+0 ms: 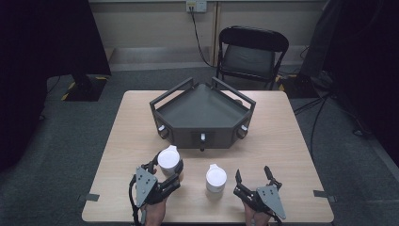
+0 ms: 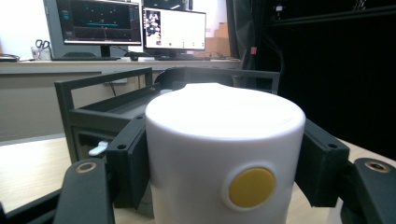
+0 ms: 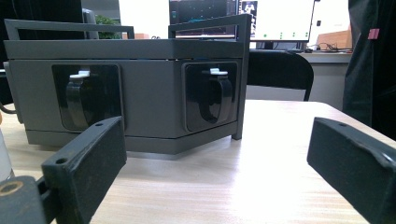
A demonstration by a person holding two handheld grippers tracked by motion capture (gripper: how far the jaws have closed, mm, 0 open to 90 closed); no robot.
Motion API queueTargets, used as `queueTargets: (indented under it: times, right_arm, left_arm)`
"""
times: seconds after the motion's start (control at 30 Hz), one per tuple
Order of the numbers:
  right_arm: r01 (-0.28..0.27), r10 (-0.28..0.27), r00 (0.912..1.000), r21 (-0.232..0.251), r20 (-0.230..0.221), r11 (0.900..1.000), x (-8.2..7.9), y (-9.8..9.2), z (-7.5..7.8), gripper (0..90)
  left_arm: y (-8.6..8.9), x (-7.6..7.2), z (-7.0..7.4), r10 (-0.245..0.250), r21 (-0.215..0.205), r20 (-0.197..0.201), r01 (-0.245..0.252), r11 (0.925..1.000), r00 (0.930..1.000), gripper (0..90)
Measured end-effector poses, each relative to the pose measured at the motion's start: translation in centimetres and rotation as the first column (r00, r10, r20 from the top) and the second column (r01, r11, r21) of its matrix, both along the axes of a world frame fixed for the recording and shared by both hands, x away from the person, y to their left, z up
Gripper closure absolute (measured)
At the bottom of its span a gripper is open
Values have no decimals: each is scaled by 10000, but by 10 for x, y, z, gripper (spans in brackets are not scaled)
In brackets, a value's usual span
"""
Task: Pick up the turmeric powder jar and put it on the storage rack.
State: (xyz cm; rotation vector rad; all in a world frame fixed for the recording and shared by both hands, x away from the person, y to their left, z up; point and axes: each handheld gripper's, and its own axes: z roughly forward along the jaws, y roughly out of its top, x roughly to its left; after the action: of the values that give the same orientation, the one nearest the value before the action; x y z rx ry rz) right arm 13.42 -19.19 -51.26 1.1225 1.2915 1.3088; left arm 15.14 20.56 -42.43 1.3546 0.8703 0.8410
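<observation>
Gripping white cup w/ left gripper; tray bare.

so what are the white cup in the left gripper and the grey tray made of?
White cup: looks like matte moulded plastic, smooth and opaque, with a round yellow insert on its side. Grey tray: likely painted metal or hard plastic, with a flat, even matte finish and square-section rails; can't tell which.

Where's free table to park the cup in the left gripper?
Bare table right of the grey tray, and a strip left of it. The tray floor is bare too. Crowded along the near edge: left gripper shut on one white cup, second cup, open right gripper.
</observation>
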Motion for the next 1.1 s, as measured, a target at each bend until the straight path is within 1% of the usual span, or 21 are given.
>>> queueTargets:
  times: [0.07,0.13,0.27,0.4,0.5,0.57,0.67,0.77,0.83,0.9,1.03,1.1]
  right_arm:
    - [-1,1,10000,3,-2,10000,0,0,0,35]
    - [-1,1,10000,-1,0,10000,0,0,0,34]
    - [-1,1,10000,0,1,10000,0,0,0,34]
    - [-4,4,10000,-2,1,10000,0,0,0,34]
    - [-1,1,10000,-2,0,10000,0,0,0,35]
    - [-3,3,10000,-3,1,10000,0,0,0,34]
    - [-2,2,10000,-2,0,10000,0,0,0,34]
    - [-1,1,10000,-1,1,10000,0,0,0,34]
    - [-2,2,10000,-2,1,10000,0,0,0,35]
    - [-3,3,10000,-1,0,10000,0,0,0,34]
    - [-37,37,10000,3,2,10000,0,-1,0,34]
    - [-44,44,10000,-5,4,10000,0,-1,0,34]
  left_arm:
    - [-1,3,3,-58,-8,11,58,10000,10000,308]
    - [-2,5,7,-123,6,-67,123,9999,9999,308]
    - [-5,7,12,-290,190,18,289,9994,9996,308]
    - [-7,10,16,-374,144,36,374,9992,9993,308]
    - [-10,14,20,-353,237,89,350,9991,9993,308]
    - [-11,17,21,-347,100,28,346,9993,9994,308]
    - [-14,20,24,-305,222,1,305,9993,9995,308]
    - [-16,27,27,-294,199,-15,294,9994,9996,308]
    - [-16,28,27,-278,215,-26,278,9994,9996,308]
    - [-18,34,30,-273,220,-22,274,9994,9996,308]
    - [-20,45,35,-288,208,-140,291,9994,9995,308]
    - [-22,50,38,-253,286,-173,258,9993,9995,308]
